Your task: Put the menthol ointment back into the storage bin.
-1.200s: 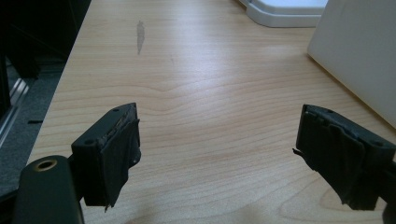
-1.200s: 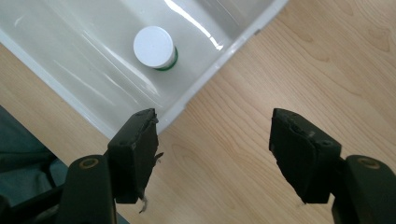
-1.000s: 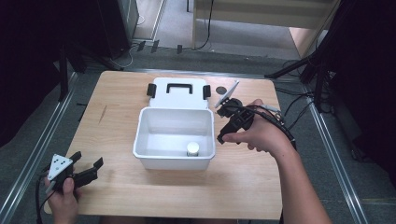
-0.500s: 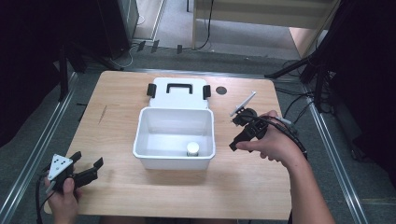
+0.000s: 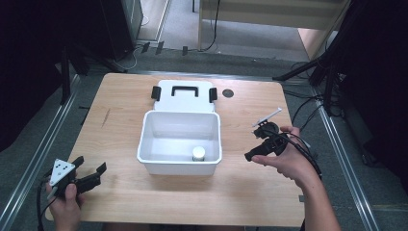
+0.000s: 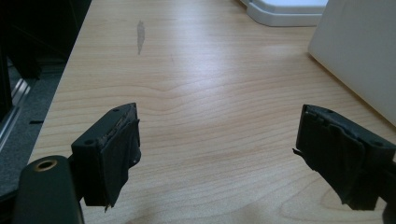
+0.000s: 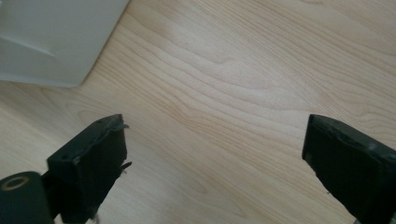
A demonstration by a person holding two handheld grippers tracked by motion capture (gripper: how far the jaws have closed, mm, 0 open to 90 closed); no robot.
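Now right tongs [image 5: 258, 144] just opened wide, empty, right of white bin [image 5: 179, 163]. Small white jar [image 5: 198, 154] already inside, near wall. Left tongs [image 5: 89, 175] wide, idle, near-left bench [image 5: 120, 103]. Lid [image 5: 183, 91] still off.

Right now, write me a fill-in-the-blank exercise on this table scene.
1. The small white round container sits inside the white plastic ____.
2. The flat white lid with the black handle lies ____ the box, on the table's far side.
3. Nothing is between the right gripper fingers; they stand ____.
4. The left gripper rests near the wooden table's near-____ corner.

Missing: box; behind; open; left
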